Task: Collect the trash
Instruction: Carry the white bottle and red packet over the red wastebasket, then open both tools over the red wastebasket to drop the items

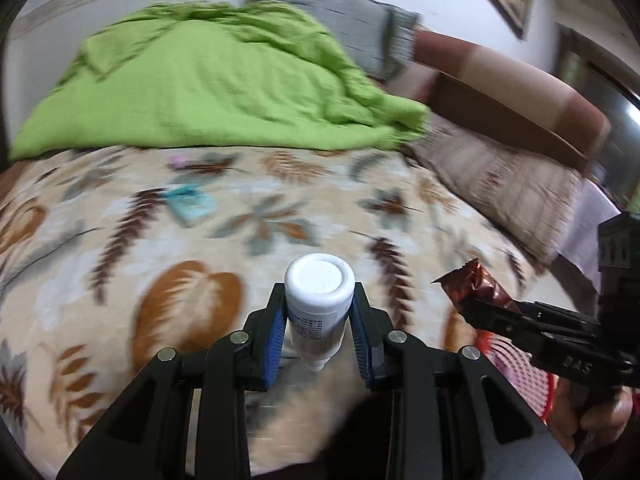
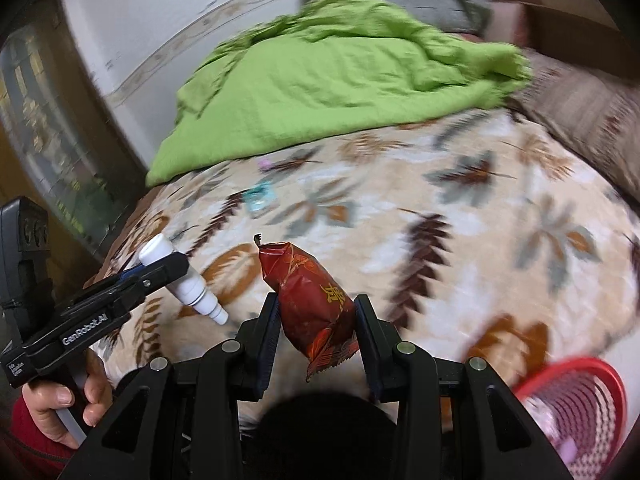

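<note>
My left gripper (image 1: 319, 300) is shut on a small white plastic bottle (image 1: 319, 280), base pointing away, nozzle toward the camera; the bottle also shows in the right wrist view (image 2: 182, 280). My right gripper (image 2: 316, 308) is shut on a red snack wrapper (image 2: 312, 300), also seen in the left wrist view (image 1: 476, 284). Both are held above a leaf-patterned bedspread (image 1: 280, 220). A teal scrap (image 1: 190, 202) and a small pink scrap (image 1: 176, 160) lie further off on the bed. A red mesh basket (image 2: 580, 408) sits low at the right, also visible in the left wrist view (image 1: 520, 384).
A crumpled green blanket (image 1: 208, 80) covers the far side of the bed. A grey pillow (image 1: 348, 16) and a patterned brown pillow (image 1: 512, 184) lie by the brown headboard (image 1: 500, 80). A wall runs behind, with a glass-fronted cabinet (image 2: 48, 120) at the left.
</note>
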`<action>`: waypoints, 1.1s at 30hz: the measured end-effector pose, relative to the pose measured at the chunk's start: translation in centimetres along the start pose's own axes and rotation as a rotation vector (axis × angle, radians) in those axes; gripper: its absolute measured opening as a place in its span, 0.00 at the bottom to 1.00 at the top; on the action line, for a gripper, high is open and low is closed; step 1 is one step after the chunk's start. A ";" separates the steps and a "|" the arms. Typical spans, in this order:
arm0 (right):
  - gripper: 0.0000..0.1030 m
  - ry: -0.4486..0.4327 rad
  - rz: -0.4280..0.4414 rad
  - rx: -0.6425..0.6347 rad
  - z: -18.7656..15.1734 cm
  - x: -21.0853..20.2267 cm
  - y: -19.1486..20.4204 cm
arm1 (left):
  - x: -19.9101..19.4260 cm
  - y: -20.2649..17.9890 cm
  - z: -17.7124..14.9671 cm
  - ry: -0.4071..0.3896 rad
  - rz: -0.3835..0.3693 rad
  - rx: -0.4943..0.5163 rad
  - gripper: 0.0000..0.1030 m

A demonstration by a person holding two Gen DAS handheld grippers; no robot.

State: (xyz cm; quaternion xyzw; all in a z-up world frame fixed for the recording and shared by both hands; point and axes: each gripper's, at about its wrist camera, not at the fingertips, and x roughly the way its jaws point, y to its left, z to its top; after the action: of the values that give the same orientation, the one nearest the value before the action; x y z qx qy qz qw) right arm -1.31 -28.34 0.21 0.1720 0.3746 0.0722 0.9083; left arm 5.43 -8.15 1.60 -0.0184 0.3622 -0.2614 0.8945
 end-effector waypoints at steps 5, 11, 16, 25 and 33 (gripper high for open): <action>0.39 -0.030 -0.096 0.118 -2.0 -5.2 -5.5 | 1.4 -5.7 0.2 0.064 -0.177 0.075 0.28; 0.39 -0.082 -0.199 0.225 -3.7 -10.8 -10.4 | 2.3 -12.3 0.0 0.126 -0.342 0.161 0.28; 0.39 -0.097 -0.246 0.288 -4.7 -13.2 -13.2 | 3.1 -16.9 -0.5 0.182 -0.438 0.226 0.28; 0.52 -0.030 -0.281 0.394 -7.1 -12.6 -16.6 | 5.9 -22.0 -3.1 0.298 -0.501 0.338 0.52; 0.54 -0.058 -0.261 0.371 -6.1 -12.4 -16.4 | 5.1 -19.8 -2.2 0.246 -0.447 0.307 0.60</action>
State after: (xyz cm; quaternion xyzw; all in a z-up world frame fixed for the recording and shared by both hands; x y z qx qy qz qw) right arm -14.40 -45.25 -1.70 0.2881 0.3743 -0.1209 0.8731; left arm -1.98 -27.29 1.10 0.0698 0.4112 -0.5038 0.7565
